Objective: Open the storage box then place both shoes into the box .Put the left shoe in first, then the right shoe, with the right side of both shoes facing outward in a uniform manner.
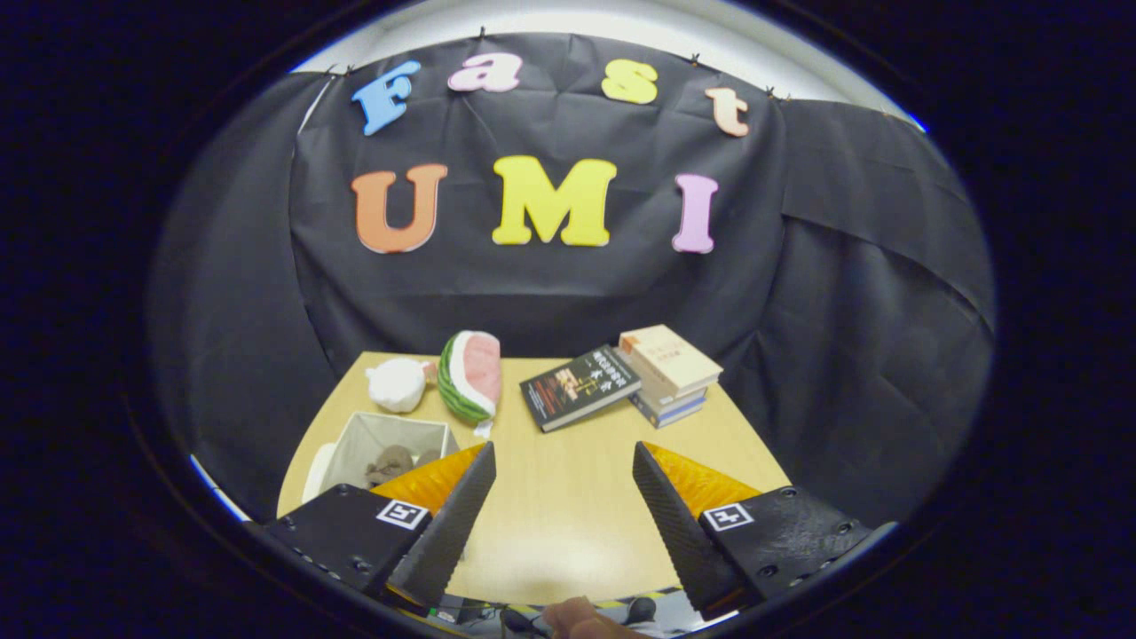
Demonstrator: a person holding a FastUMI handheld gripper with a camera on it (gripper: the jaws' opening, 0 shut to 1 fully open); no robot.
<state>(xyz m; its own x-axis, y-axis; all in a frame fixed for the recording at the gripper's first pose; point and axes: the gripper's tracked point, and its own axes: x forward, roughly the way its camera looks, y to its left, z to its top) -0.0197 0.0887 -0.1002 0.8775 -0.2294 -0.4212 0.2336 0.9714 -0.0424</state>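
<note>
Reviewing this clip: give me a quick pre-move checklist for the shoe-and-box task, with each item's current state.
1. Gripper fingers open and holding nothing: ok.
2. Storage box open at the top: ok, no lid visible on it.
3. Box contents: cannot tell; something grey-brown lies inside, partly hidden by a finger.
4. Shoes located: cannot tell; none clearly recognisable on the table.
5. Path ahead between the fingers: ok, bare tabletop.
6. Bystanders away from the box: ok for the books; the watermelon toy and white plush sit just beyond it.
</note>
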